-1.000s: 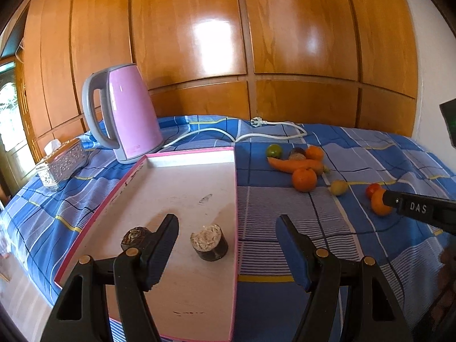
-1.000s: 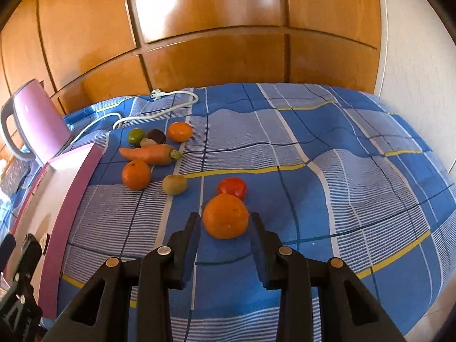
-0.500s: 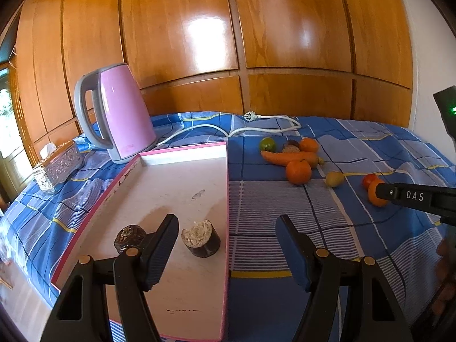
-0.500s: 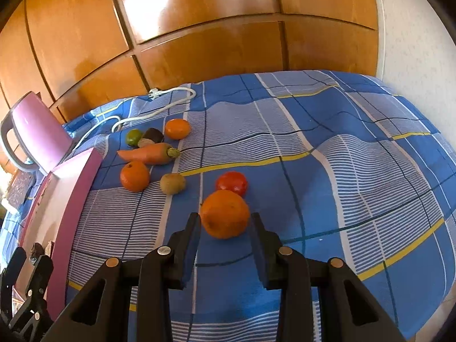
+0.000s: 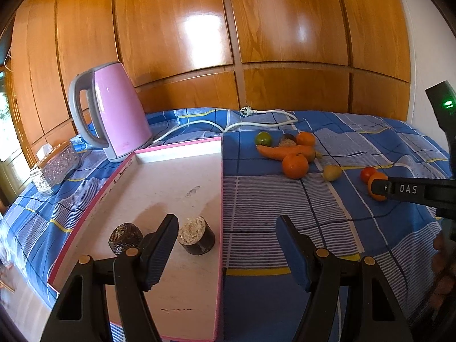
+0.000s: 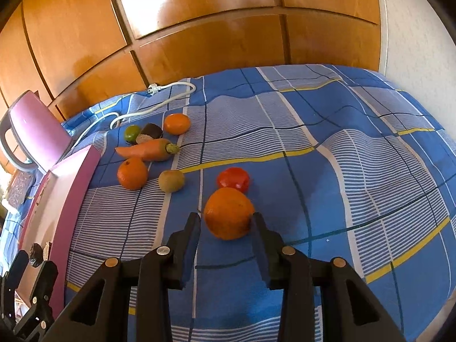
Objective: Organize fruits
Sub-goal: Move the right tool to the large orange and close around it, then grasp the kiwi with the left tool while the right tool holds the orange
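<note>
1. The right gripper (image 6: pixel 226 222) has its fingers either side of the big orange (image 6: pixel 228 213). The right pad looks to touch the peel and the left sits just off it, so whether the fruit is truly pinched I cannot tell.
2. The left gripper (image 5: pixel 226 249) is spread wide and empty over the pink-rimmed tray (image 5: pixel 219 188), where two dark cut fruit halves (image 5: pixel 196 235) lie.
3. Risk: round, smooth peel could squirt out of a shallow hold and roll into the tomato (image 6: pixel 233 179) just behind it.
4. Soft, rumpled blue checked cloth (image 6: pixel 342 171) — uneven footing; a pink kettle (image 5: pixel 114 114) stands before wood panelling.
</note>
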